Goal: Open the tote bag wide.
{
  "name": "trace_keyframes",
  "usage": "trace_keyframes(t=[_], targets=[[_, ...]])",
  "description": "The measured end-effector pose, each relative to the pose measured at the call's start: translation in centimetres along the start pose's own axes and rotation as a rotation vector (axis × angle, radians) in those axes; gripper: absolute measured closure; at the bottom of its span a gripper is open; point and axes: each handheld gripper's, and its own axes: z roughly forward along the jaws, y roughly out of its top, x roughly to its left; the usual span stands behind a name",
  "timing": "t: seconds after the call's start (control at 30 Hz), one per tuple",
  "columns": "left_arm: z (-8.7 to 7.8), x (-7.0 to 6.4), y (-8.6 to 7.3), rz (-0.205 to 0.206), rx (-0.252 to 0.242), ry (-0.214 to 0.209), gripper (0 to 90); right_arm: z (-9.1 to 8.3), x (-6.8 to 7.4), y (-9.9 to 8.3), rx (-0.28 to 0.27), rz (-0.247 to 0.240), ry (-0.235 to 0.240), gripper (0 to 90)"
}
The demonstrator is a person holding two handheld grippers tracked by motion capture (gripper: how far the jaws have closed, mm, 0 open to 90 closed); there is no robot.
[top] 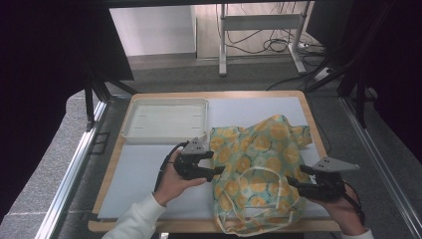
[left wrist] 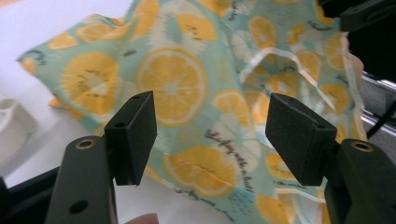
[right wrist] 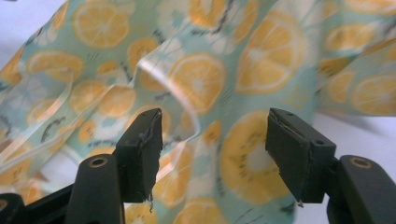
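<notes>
Bag (top: 259,164) with lemon print lies crumpled on the bench (top: 149,174), right of the tray (top: 164,119). Left claw (top: 217,172) and right claw (top: 293,177) flank it, both wide, holding nothing.

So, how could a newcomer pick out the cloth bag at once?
Look at the wooden-edged table. On its right half, beside the empty white tray, lies the cloth bag. It alone is soft and crumpled, pale green with orange citrus slices.
</notes>
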Motion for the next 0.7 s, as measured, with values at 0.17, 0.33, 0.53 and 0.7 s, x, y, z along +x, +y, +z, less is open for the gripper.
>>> trace_keyframes(t=[0.17, 0.33, 0.53, 0.7], targets=[[0.8, -0.8, -0.1, 0.013, 0.036, -0.026, 33.5, 1.3, 1.3, -1.5, 0.063, -0.006, 0.068, 35.1], [1.5, -1.1, -0.2, 0.030, 0.064, -0.028, 33.0, 1.2, 2.9, -2.4, 0.075, -0.034, 0.141, 34.7], [1.6, -0.9, -0.3, 0.027, 0.067, -0.027, 32.9, 1.1, 4.7, -3.5, 0.092, -0.067, 0.236, 34.5], [1.7, -0.7, -0.4, 0.016, 0.066, -0.024, 32.9, 1.7, 5.2, -4.3, 0.127, -0.078, 0.261, 34.5]])
